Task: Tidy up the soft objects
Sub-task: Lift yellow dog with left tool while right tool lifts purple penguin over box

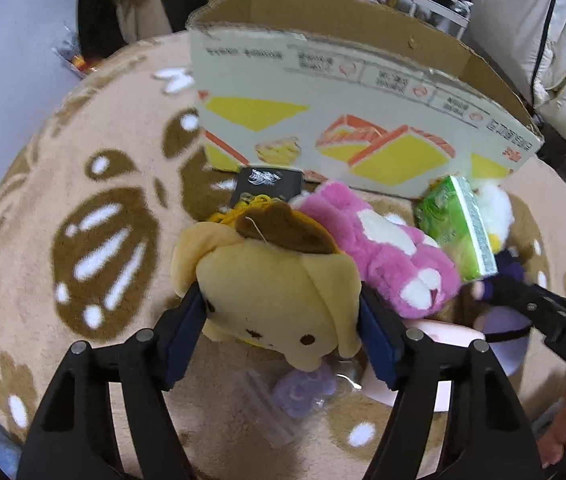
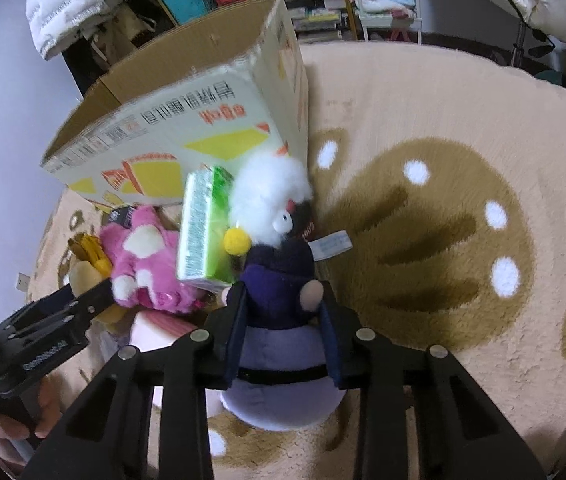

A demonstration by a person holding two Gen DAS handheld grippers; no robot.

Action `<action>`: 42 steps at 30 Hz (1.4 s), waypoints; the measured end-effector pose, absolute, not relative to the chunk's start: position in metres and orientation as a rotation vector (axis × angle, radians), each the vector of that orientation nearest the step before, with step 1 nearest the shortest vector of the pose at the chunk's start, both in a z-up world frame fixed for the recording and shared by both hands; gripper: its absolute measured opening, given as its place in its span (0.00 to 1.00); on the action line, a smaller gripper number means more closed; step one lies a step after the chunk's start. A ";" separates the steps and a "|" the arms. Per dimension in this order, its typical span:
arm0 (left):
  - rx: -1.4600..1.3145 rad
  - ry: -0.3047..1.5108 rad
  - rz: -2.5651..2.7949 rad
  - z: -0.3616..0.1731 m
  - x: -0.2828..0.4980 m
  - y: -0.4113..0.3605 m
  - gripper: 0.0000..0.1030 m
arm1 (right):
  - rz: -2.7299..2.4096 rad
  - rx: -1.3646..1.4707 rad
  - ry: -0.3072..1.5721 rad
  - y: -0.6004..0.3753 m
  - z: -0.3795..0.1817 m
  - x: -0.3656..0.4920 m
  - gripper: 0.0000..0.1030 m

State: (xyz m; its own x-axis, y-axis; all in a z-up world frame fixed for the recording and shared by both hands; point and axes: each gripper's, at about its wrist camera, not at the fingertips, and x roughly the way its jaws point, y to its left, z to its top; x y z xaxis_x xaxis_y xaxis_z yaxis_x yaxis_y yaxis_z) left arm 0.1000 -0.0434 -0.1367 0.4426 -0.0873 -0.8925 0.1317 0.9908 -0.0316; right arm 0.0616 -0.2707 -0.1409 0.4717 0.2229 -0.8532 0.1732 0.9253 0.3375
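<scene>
My left gripper (image 1: 281,312) is shut on a tan dog plush (image 1: 279,292) with a brown hat, holding its head between the blue pads. My right gripper (image 2: 283,328) is shut on a purple-robed doll (image 2: 279,304) with white hair (image 2: 269,192). A pink and white plush (image 1: 387,252) lies between them; it also shows in the right wrist view (image 2: 143,264). A green tissue pack (image 2: 203,224) leans against the doll; it also shows in the left wrist view (image 1: 459,224). An open cardboard box (image 1: 363,120) stands just behind the pile, also visible in the right wrist view (image 2: 187,112).
Everything sits on a beige rug (image 2: 443,220) with brown paw marks. A black packet (image 1: 269,184), a clear bag with a lilac charm (image 1: 303,396) and a pink object (image 1: 443,332) lie on the rug near the plushes. Shelves and white bedding stand behind.
</scene>
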 end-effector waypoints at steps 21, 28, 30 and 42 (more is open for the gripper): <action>0.071 0.731 -0.069 -0.063 0.059 -0.034 0.69 | 0.063 0.322 0.661 -0.259 -0.058 0.021 0.34; 0.111 0.578 -0.063 -0.033 0.047 -0.039 0.69 | 0.082 0.271 0.504 -0.249 -0.034 0.014 0.34; 0.120 0.544 -0.063 -0.026 0.046 -0.039 0.69 | 0.087 0.273 0.481 -0.250 -0.030 0.015 0.34; 0.167 0.426 -0.095 0.000 0.049 -0.049 0.70 | 0.109 0.272 0.389 -0.253 -0.014 0.028 0.34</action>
State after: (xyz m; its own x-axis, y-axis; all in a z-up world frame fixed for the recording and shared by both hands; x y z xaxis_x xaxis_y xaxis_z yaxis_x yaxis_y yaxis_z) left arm 0.0494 -0.0487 0.0003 0.9066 -0.0566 -0.4181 0.1262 0.9819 0.1409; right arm 0.0281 -0.2528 -0.0139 0.9201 0.1562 -0.3593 -0.0526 0.9580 0.2818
